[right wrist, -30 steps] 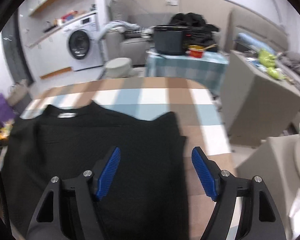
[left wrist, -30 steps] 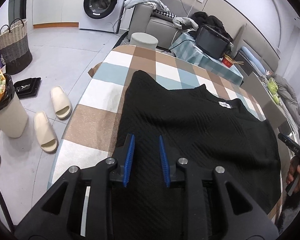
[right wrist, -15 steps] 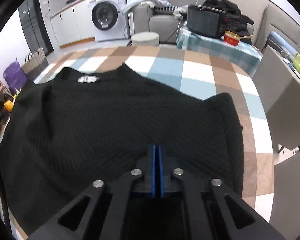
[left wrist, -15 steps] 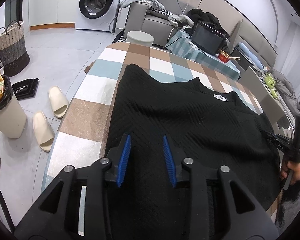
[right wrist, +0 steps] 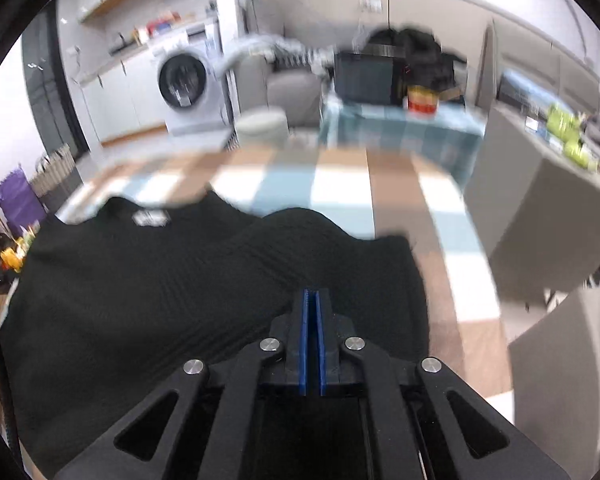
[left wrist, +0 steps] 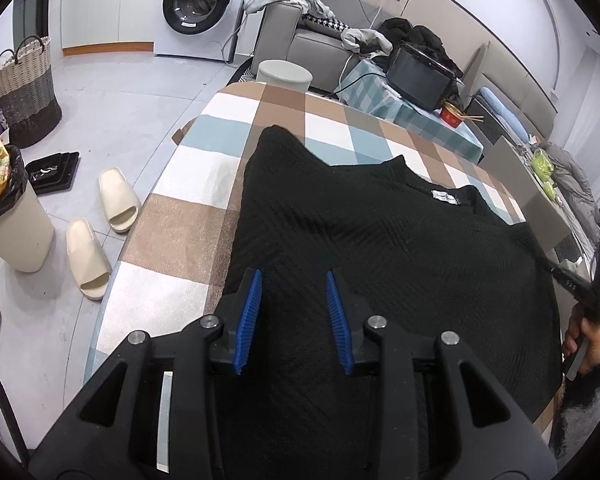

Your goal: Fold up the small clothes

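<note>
A black knit top (left wrist: 380, 248) lies spread on the checked tablecloth (left wrist: 188, 232), its white neck label (left wrist: 444, 197) facing up. My left gripper (left wrist: 294, 280) is open, its blue pads over the garment's left hem, nothing between them. My right gripper (right wrist: 312, 300) is shut on the black top's (right wrist: 160, 280) lower right edge and lifts a ridge of fabric. The right gripper also shows at the far right edge of the left wrist view (left wrist: 580, 284), held by a hand.
The table's left edge drops to the floor with two slippers (left wrist: 100, 228), a bin (left wrist: 12, 228) and a wicker basket (left wrist: 24, 84). A grey box (right wrist: 540, 216) stands right of the table. A side table with a black appliance (left wrist: 420, 76) stands behind.
My right gripper closed on the top's right edge and has raised it, bunching fabric. My left gripper stays open and has shifted slightly over the left hem.
</note>
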Demonstrator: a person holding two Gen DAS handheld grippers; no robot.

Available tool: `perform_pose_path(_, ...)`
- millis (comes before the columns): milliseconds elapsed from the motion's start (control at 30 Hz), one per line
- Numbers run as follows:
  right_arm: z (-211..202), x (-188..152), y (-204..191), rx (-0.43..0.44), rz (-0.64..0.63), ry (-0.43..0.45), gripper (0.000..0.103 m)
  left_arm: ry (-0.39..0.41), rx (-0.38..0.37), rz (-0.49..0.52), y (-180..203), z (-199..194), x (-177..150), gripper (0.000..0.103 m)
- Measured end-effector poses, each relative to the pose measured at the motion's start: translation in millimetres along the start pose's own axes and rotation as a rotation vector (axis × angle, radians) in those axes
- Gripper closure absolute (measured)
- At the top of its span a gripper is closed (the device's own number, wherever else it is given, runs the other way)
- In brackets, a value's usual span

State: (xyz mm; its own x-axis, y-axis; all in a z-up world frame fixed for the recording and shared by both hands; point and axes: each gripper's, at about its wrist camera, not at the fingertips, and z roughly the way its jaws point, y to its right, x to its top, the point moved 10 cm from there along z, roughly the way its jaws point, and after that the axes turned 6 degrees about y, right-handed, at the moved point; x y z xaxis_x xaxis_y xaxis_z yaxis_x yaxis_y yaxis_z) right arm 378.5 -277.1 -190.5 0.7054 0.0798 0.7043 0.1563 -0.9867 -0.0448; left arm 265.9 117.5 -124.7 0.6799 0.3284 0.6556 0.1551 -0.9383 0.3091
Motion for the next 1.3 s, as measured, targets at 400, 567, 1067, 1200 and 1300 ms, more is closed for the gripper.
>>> perform_pose_path(400,3.2,16.8,57.3,-0.039,0.182,0.048,0.054,-0.013,0.068,-0.012,-12.5,40.2,16.8,0.064)
perform_pose_path(567,21.7,14.4,58.1,-0.029,0.163,0.037,0.074,0.016,0.055,0.009,-9.6,45.0,22.5,0.090)
perform_pose_path(1067,-37.7,46.9,61.2,0.013,0.179,0.305,0.099,0.198,0.018,-0.044,-16.3,-19.2,42.1,0.102)
perform_pose_path(1200,-25.4,50.4,53.1,0.002,0.176,0.291,0.098,0.214,0.035,-0.066,-26.7,-23.5,44.8,0.102)
perform_pose_path(1300,0.8,38.1,56.5,-0.025,0.175,0.167,0.096,0.135,0.101,-0.081,-42.4,-5.8,31.8,0.102)
